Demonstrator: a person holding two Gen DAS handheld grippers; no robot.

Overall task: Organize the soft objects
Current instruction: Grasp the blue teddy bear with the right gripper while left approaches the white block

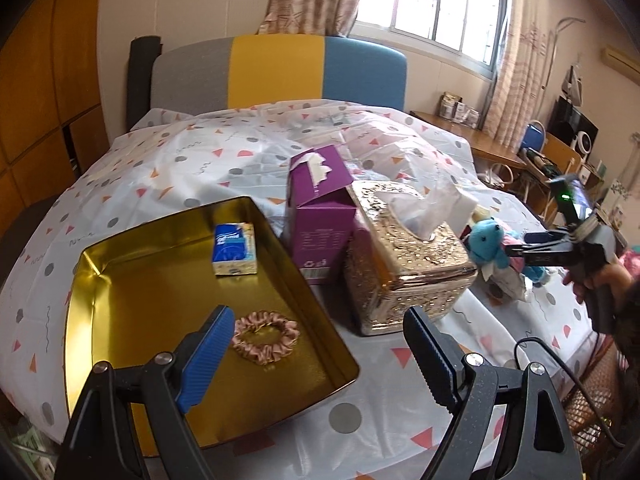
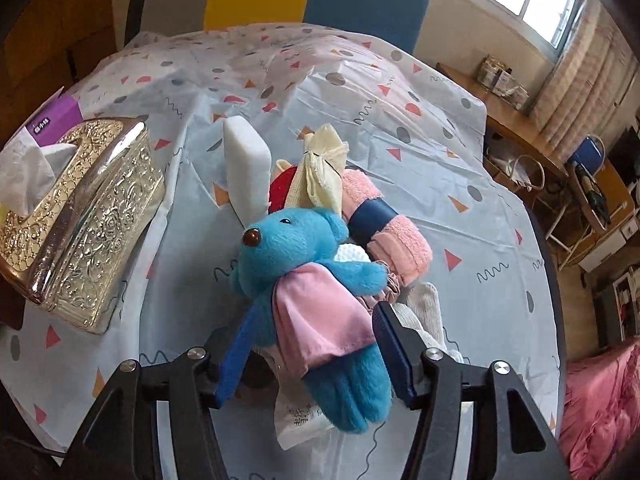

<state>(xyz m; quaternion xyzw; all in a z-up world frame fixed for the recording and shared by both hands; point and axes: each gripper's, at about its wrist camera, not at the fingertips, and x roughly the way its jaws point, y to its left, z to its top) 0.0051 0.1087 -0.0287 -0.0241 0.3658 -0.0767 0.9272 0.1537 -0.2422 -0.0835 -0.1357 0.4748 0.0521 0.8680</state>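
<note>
— What did we see from the left wrist?

— Our left gripper (image 1: 316, 356) stood wide open and empty above the gold tin (image 1: 120, 264) on the counter (image 1: 400, 396). A pink scrunchie (image 1: 266, 336) and a blue tissue pack (image 1: 234, 250) lay in that tin, well apart. Beside it stood a purple tissue box (image 1: 320, 216), touching an ornate gold tissue box (image 1: 404, 264).

— And on the right?

— Our right gripper (image 2: 316, 356) straddled the blue plush bear (image 2: 304, 280), fingers (image 2: 394, 354) parted — we could not tell whether the pads pressed on it. The bear lay atop a heap: a white sponge (image 2: 246, 168), a cream cloth (image 2: 324, 168), a rolled pink towel (image 2: 384, 224).
</note>
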